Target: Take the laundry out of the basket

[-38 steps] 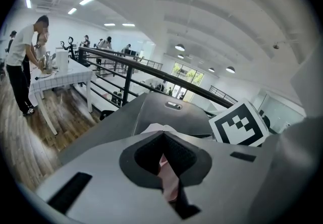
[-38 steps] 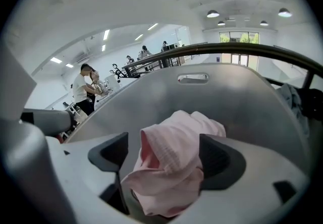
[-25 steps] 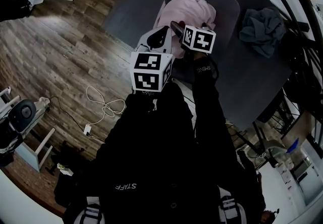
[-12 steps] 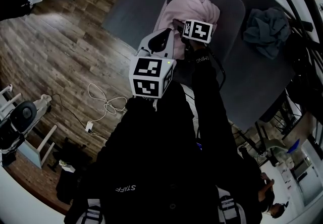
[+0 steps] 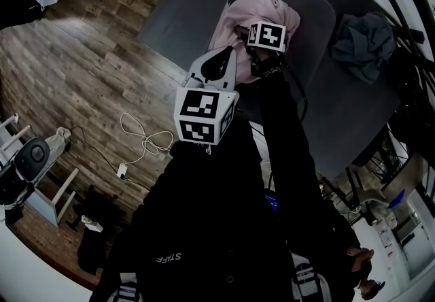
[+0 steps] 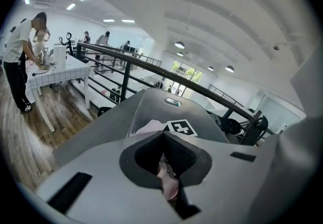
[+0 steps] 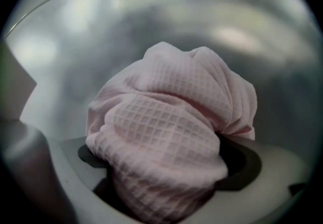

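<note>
1. Pink laundry lies heaped in the grey basket, which stands on the dark counter. In the head view the right arm, in a black sleeve, reaches straight out, and the right gripper is down at the heap. The left gripper is held nearer the body, its tip at the basket's near edge. A blue-grey cloth lies on the counter to the right of the basket, apart from it. A white cable is coiled on the wooden floor.

2. The left gripper view looks over the left gripper. Its jaws are nearly together with a thin fold of pink laundry pinched between them. Beyond them are the basket and the right gripper's marker cube. A person stands at a far table.

3. The right gripper view shows the right gripper with its jaws clamped on a thick bunch of waffle-textured pink laundry. The basket's wall is blurred behind it.
</note>
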Demonstrator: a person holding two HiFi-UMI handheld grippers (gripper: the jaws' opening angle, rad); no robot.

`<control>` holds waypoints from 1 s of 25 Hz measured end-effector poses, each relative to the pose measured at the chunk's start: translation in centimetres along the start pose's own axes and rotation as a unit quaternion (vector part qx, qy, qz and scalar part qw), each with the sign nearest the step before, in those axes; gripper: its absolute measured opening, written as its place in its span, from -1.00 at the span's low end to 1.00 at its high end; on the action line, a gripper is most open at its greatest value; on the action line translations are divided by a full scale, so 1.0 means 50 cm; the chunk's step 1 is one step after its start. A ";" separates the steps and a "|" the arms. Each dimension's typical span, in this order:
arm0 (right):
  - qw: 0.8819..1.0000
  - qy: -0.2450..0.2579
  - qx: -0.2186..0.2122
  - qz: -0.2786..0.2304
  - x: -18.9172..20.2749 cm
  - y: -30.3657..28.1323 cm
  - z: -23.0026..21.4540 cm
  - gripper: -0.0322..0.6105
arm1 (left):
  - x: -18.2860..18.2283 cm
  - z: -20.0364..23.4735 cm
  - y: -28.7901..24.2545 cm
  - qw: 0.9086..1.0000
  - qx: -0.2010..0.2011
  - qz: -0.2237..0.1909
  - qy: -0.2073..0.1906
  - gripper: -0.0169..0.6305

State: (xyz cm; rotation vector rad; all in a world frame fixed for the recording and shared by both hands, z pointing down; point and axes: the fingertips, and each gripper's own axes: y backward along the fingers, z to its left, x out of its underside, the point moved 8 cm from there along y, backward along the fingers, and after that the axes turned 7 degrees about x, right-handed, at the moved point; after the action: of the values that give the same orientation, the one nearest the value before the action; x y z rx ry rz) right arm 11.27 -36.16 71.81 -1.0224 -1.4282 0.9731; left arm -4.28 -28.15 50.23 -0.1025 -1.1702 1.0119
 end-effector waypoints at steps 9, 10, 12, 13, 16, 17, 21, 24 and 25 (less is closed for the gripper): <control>1.000 0.004 -0.007 0.007 -0.001 0.010 0.006 0.66 | 0.000 -0.006 0.033 1.000 0.000 -0.022 0.004 -0.96; 1.000 0.000 -0.010 0.006 0.002 0.013 0.008 0.57 | 0.000 -0.008 0.037 1.000 -0.001 -0.024 0.004 -0.96; 1.000 -0.001 -0.013 0.002 0.003 0.023 0.010 0.41 | 0.000 -0.011 0.046 1.000 -0.005 -0.027 0.002 -0.96; 1.000 0.002 -0.014 -0.004 0.002 0.032 0.011 0.31 | 0.000 -0.012 0.052 1.000 -0.008 -0.030 0.001 -0.96; 1.000 0.008 -0.017 -0.025 0.003 0.066 0.016 0.07 | -0.003 -0.008 0.077 0.999 -0.016 -0.039 0.001 -0.96; 0.999 0.009 -0.019 -0.029 0.005 0.075 0.019 0.05 | -0.004 -0.006 0.086 0.999 -0.020 -0.042 0.002 -0.96; 0.998 0.017 -0.020 -0.060 0.002 0.128 0.030 0.02 | -0.010 0.000 0.118 0.998 -0.030 -0.056 0.003 -0.96; 0.994 0.027 -0.016 -0.108 -0.016 0.199 0.042 0.02 | -0.018 -0.001 0.142 0.997 -0.032 -0.070 0.003 -0.96; 0.992 0.031 -0.014 -0.125 -0.019 0.226 0.046 0.02 | -0.019 -0.004 0.151 0.997 -0.032 -0.075 0.002 -0.96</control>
State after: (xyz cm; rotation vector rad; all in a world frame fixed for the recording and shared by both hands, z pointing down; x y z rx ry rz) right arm 9.92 -33.78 60.56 -0.8613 -1.4803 0.7355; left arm -8.69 -24.38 45.33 -0.0664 -1.1881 0.8431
